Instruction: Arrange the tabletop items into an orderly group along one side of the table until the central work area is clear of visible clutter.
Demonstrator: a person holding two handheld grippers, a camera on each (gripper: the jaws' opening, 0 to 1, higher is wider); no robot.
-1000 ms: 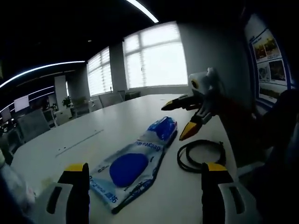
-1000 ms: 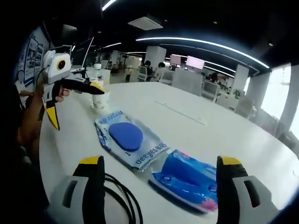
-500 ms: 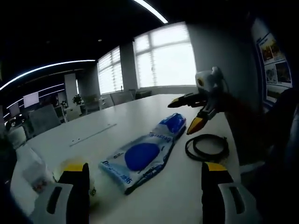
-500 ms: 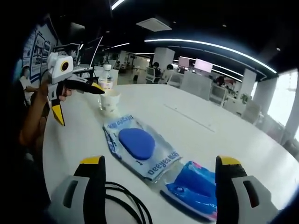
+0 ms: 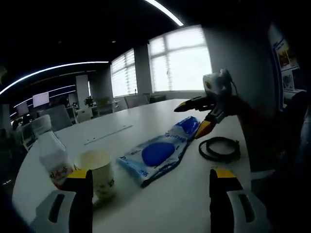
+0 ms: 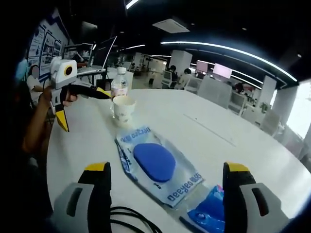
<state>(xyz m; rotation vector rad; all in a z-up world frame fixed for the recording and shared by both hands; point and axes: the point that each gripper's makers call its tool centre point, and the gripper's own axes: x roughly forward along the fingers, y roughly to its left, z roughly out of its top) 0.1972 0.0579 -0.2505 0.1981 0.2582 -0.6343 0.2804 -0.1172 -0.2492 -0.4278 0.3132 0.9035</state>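
Note:
On the white table [image 5: 146,199] lie a flat wipes pack with a blue oval [image 5: 158,154], a smaller blue tissue pack [image 5: 187,125] and a coiled black cable [image 5: 219,148]. A paper cup [image 5: 97,172] and a small plastic bottle [image 5: 51,155] stand at the left. My left gripper [image 5: 150,174] is open above the table, short of the cup and wipes pack. In the right gripper view, my right gripper [image 6: 166,167] is open over the wipes pack [image 6: 158,162], with the tissue pack [image 6: 209,216] and cable [image 6: 131,218] close below. The cup [image 6: 123,108] and bottle [image 6: 119,86] stand farther off.
The right gripper [image 5: 189,121] hangs open beyond the tissue pack in the left gripper view. A hand holds the left gripper [image 6: 86,111] open near the cup. A thin strip [image 6: 209,130] crosses the far table. Office desks, chairs and windows lie beyond.
Both cameras have swung toward the cup and bottle, which have come into the left gripper view. The items on the table have not moved. Both grippers stay open.

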